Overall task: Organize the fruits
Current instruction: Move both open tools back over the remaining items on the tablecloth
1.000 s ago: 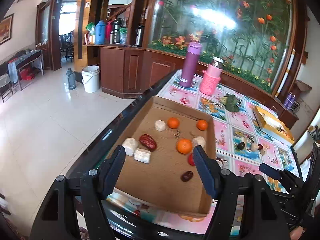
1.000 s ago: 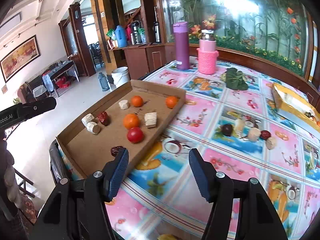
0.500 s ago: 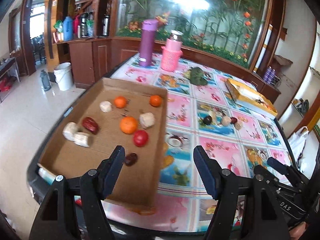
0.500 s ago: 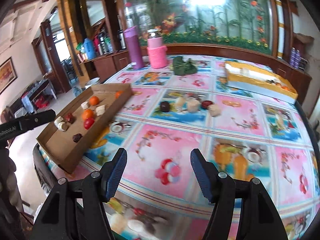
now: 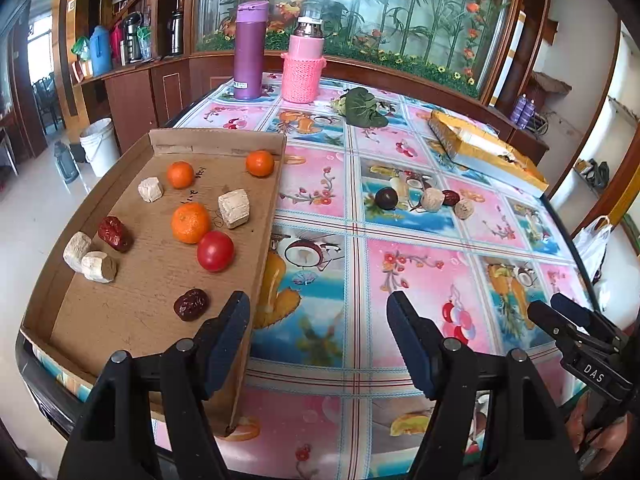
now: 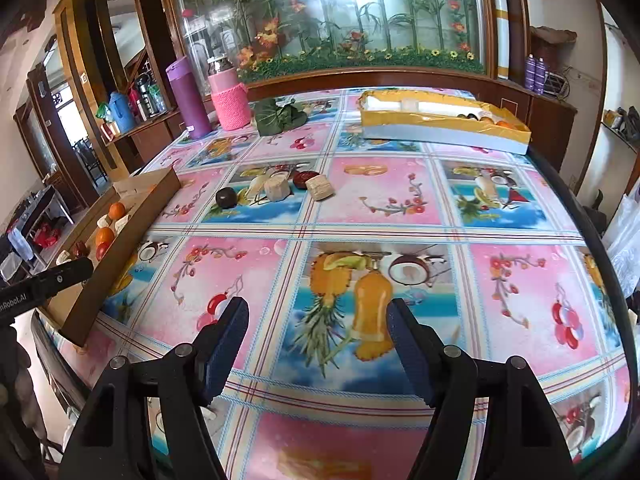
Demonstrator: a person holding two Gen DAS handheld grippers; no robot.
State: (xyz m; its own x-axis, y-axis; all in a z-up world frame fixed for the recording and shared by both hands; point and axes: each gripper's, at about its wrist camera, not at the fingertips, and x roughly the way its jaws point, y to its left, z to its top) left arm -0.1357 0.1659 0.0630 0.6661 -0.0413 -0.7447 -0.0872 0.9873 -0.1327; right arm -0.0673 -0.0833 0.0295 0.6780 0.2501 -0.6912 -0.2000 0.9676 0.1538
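Note:
A shallow cardboard tray point(image 5: 120, 320) lies at the table's left edge; it also shows in the right wrist view point(image 6: 132, 204). It holds three oranges point(image 5: 191, 223), a red tomato point(image 5: 215, 251), red dates point(image 5: 115, 233) and pale chunks point(image 5: 233, 208). Loose on the tablecloth lie a dark round fruit point(image 5: 386, 198), two pale chunks point(image 5: 432, 200) and a red date point(image 5: 451, 197); the same group shows in the right wrist view point(image 6: 226, 197). My left gripper point(image 5: 318, 340) is open and empty, above the tray's near right corner. My right gripper point(image 6: 316, 344) is open and empty over the table's near middle.
A purple flask point(image 5: 250, 50) and a pink knitted-sleeve flask point(image 5: 304, 66) stand at the far edge. A green leafy vegetable point(image 5: 362, 108) lies near them. A yellow-lined box point(image 6: 440, 122) with a few fruits sits at the far right. The floor drops off left of the tray.
Both grippers have swung to the right, from facing the tray towards the middle of the table. Both stay open and empty. The fruits have not moved.

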